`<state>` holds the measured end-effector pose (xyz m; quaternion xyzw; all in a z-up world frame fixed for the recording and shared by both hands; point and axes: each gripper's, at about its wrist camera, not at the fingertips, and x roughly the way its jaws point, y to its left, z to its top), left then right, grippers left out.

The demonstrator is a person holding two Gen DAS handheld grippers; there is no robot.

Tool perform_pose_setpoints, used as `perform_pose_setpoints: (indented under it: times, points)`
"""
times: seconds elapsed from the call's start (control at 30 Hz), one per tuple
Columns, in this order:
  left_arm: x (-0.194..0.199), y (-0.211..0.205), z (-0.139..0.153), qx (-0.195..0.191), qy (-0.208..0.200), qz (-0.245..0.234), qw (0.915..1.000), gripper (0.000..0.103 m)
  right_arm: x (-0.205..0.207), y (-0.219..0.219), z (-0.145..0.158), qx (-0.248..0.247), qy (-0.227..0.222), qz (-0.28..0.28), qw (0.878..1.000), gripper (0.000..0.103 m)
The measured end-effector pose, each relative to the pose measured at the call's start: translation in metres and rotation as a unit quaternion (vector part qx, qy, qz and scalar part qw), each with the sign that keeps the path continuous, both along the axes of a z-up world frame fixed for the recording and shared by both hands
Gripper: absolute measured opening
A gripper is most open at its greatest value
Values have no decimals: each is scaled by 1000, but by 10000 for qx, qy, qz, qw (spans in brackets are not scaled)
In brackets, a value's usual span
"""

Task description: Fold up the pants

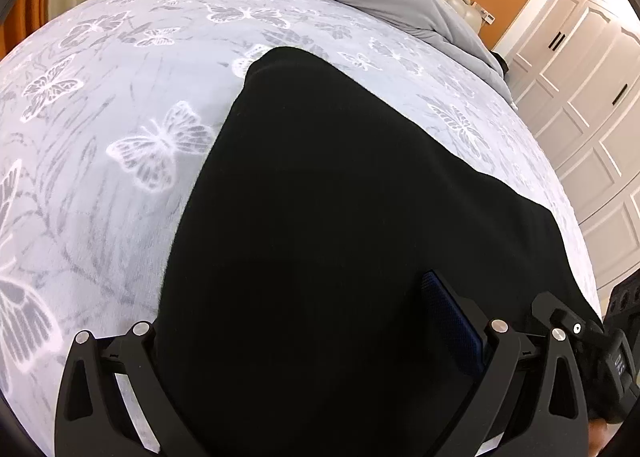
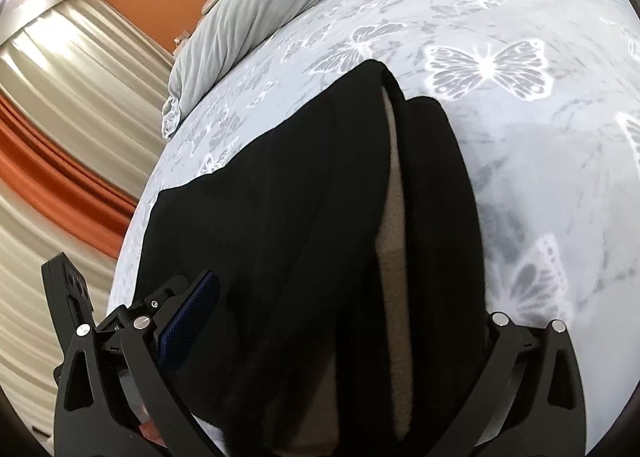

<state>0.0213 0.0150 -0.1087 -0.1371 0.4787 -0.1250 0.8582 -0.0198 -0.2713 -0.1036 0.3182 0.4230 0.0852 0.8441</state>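
Pants (image 1: 320,217): black, spread on butterfly bedsheet (image 1: 100,185), filling frame centre.
Left gripper (image 1: 316,337): fingers hidden under fabric; grip state indeterminable.
Right gripper (image 2: 320,337): same, indeterminable.

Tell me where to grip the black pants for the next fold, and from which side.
Grip the black pants at the far leg ends, reaching over from the near side. Probably best: both legs lie flat, side by side, narrowing to free ends on the butterfly bedspread.
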Motion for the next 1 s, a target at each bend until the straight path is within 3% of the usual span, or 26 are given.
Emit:
perform_pose_setpoints:
  times: [0.03,0.1,0.23,0.3,0.4,0.47,0.53,0.57,0.67,0.83,1.0]
  points:
    - [0,0,0,-19,28,-51,10000,98,-3,1,2,-101,44,69,9999,90]
    - [-3,5,1,-93,72,-298,9995,98,-10,0,3,-164,129,168,9996,86]
    - [-18,16,2,-353,205,-583,9975,97,-29,-17,-1,452,243,221,9984,70]
    - [-18,17,0,-383,166,-705,9966,97,-30,-20,-3,570,235,208,9979,69]
    - [-14,15,-2,-451,120,-682,9966,97,-25,-22,-6,694,239,133,9972,69]
    - [-8,10,-3,-461,134,-575,9972,97,-17,-21,-6,735,219,73,9970,61]
    - [1,4,-2,-526,183,-372,9978,97,-10,-18,-8,817,204,19,9964,45]
    - [5,3,-2,-559,193,-287,9978,97,-8,-18,-8,864,199,5,9961,44]
    - [12,-1,1,-461,97,-53,9989,82,-7,-14,-1,781,188,-27,9968,41]
    - [14,13,9,-745,253,-34,9969,41,-15,-7,14,728,83,20,9973,38]
    - [-6,21,29,-936,350,-324,9945,34,-37,-4,25,652,128,173,9976,38]
